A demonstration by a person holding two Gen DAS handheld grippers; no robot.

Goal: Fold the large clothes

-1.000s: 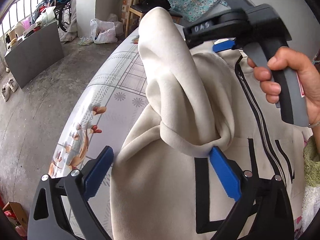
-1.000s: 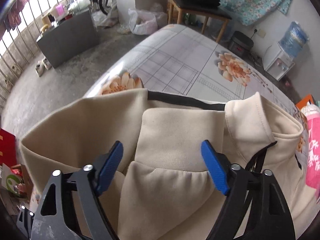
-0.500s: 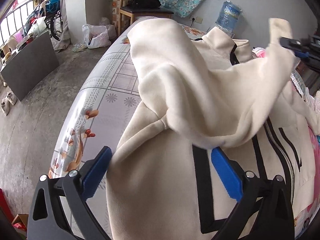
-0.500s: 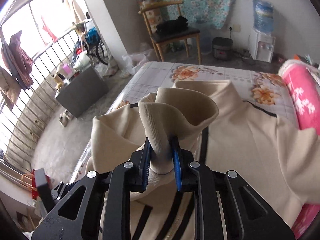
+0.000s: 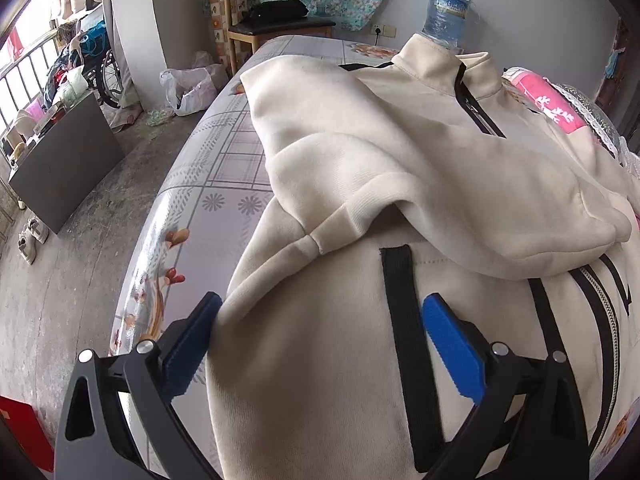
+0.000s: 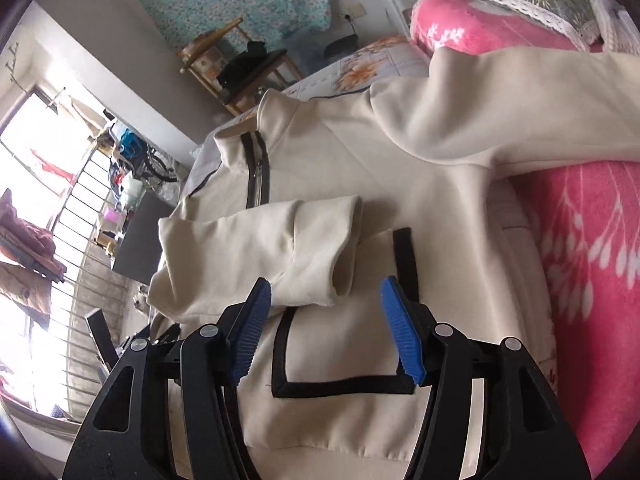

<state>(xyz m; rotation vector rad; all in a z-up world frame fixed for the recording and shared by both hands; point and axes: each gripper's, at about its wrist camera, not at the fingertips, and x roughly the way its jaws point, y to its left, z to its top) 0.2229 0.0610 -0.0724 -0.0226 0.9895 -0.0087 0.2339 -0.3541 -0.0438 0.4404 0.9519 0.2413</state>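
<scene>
A cream zip-up jacket (image 5: 320,360) with black trim lies front-up on the bed. One sleeve (image 5: 420,168) is folded across its chest, its ribbed cuff (image 6: 344,248) resting near the black pocket outline. My left gripper (image 5: 320,320) hovers open over the jacket's lower left side, its left pad at the hem edge. My right gripper (image 6: 326,316) is opening just below the dropped cuff, with nothing pressed between its pads. The other sleeve (image 6: 500,108) lies stretched out over the pink blanket.
The bed (image 5: 208,184) has a floral sheet, and its left edge drops to a concrete floor. A pink blanket (image 6: 592,272) lies along the right. A wooden chair (image 5: 276,24), a water bottle (image 5: 446,16) and a grey cabinet (image 5: 64,164) stand around the bed.
My right gripper closed on the sleeve cuff, carried it across the jacket's chest, then let go; the sleeve now lies folded over. The left gripper barely moved.
</scene>
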